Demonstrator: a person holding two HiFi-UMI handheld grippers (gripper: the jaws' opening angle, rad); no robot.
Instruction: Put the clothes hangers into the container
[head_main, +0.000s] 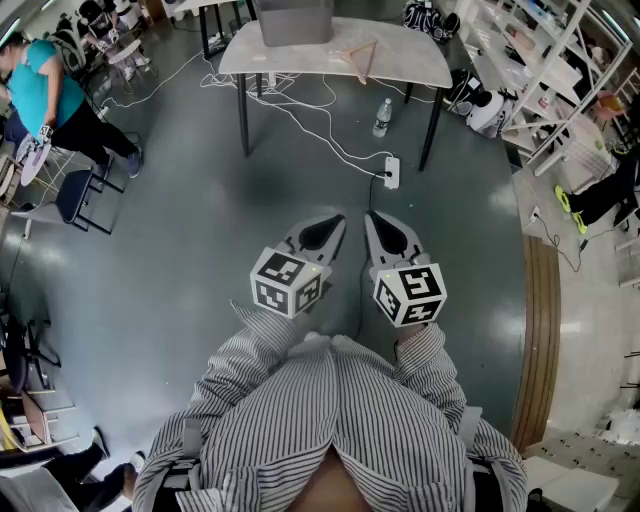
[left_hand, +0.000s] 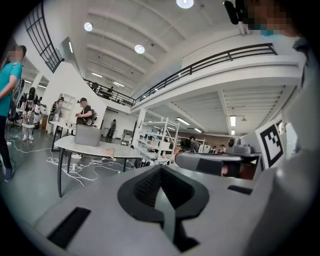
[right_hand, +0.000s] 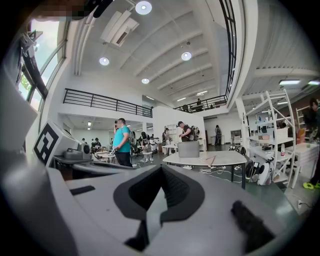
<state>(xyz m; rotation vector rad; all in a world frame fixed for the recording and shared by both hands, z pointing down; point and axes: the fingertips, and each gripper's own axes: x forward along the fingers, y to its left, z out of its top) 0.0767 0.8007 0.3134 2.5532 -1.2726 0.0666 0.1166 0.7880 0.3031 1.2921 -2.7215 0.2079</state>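
Lying on the far worktop (head_main: 410, 60) just beside the grey container (head_main: 295, 22), the wooden clothes hanger (head_main: 358, 55) is well apart from both grippers. The left gripper (head_main: 334, 224) and right gripper (head_main: 374, 220) hang side by side over the floor (head_main: 200, 200), fingers (head_main: 322, 236) pressed together, holding nothing.

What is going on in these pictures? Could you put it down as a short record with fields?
setting: large indoor hall, seen from a person's head camera
left gripper: shut, holding nothing
right gripper: shut, holding nothing
position: both held in front of the person's chest, well short of the table
container: grey box on the table
hanger: wooden, lying on the table beside the container, not in it
floor items: water bottle and power strip with white cables, near the table
task progress: not begun
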